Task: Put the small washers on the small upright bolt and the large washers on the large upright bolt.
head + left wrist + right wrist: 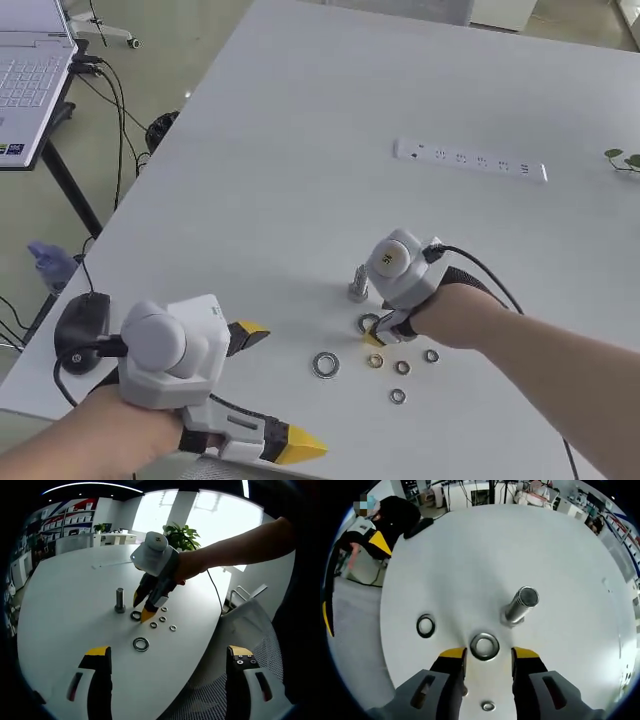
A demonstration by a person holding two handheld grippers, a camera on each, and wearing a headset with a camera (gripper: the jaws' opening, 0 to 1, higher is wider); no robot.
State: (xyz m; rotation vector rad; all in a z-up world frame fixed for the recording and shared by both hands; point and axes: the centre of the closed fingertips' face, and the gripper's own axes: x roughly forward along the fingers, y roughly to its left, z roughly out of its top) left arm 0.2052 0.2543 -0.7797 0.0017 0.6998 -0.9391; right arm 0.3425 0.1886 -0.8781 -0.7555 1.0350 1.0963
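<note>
Right gripper spread wide astride the large washer by the bolt, which looks thin, stiff and slick, so pinch its outer edges; left gripper hangs released.

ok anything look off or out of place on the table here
Nothing spilled, damaged or askew: the bolt stands upright, and the large washers and small washers lie flat beside it. One oddity: I count a single upright bolt on the table, where the task names two.

left gripper: white body, black jaws, yellow tips | right gripper: same, black cable
</note>
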